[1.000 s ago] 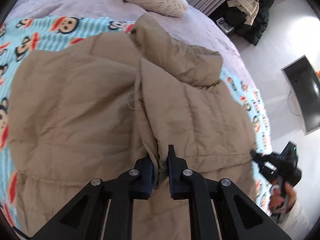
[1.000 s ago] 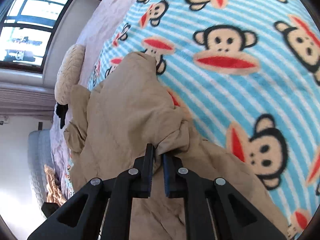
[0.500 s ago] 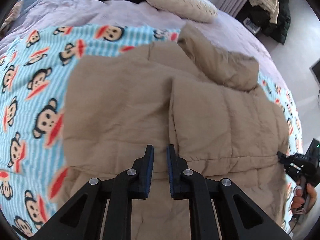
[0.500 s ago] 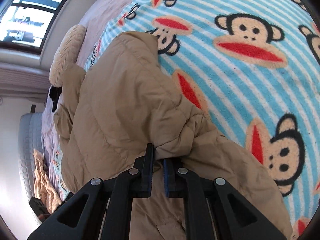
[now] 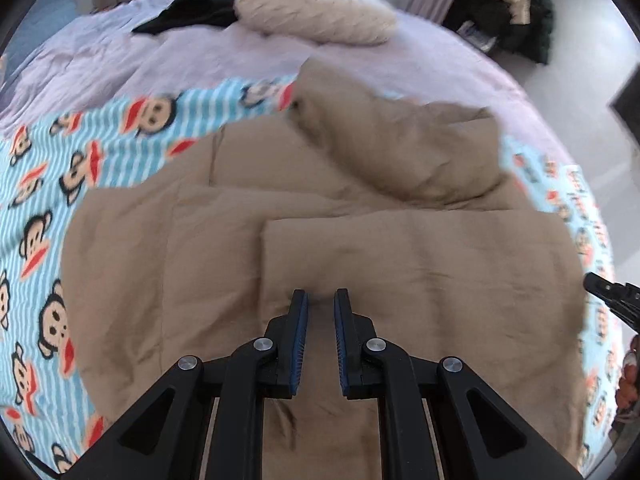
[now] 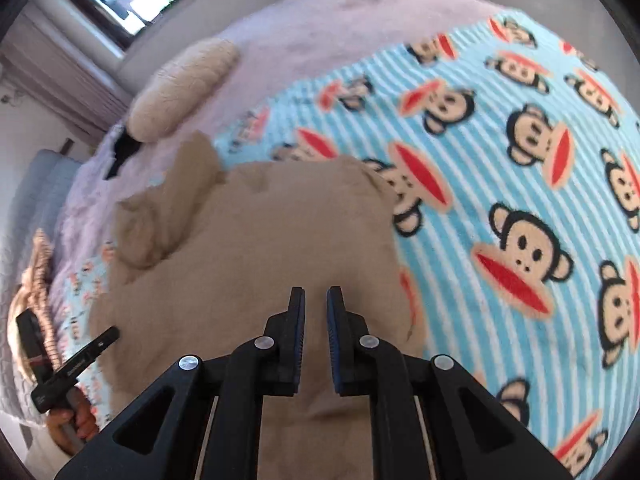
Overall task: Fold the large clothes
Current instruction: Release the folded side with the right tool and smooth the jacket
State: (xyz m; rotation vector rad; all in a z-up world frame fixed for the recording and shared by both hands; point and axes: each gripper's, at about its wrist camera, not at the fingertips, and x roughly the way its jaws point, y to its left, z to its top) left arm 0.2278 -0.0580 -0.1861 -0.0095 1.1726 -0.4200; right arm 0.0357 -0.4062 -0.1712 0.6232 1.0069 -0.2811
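A bed [image 5: 132,64] with a lilac cover fills both views and serves as the landmark. Across the part of it nearer the cameras lies a blue striped fleece blanket [image 6: 500,168] printed with monkey faces. On that blanket, near the bed's edge, rests the tan padded jacket [image 5: 360,248], spread flat with 1 front panel folded over its middle and a bunched hood or sleeve pointing toward the head of the bed. Further up the bed, on the bare lilac cover, sits a cream knitted pillow [image 5: 316,16], with a black garment [image 5: 192,12] just beside it. Off the bed, on the pale floor, a pile of dark clothes [image 5: 504,4] lies near the far corner.

The left gripper [image 5: 321,300] hangs over the folded panel, its 2 jaws drawn close with only a narrow gap, and no cloth is caught between them. The right gripper [image 6: 316,298] hangs over the jacket's other side, toward the bed's edge; its jaws also stand a narrow gap apart with nothing pinched, the fabric lying loose beneath. A hand [image 6: 72,416] gripping the left tool's handle shows at the bed's edge in the right wrist view.
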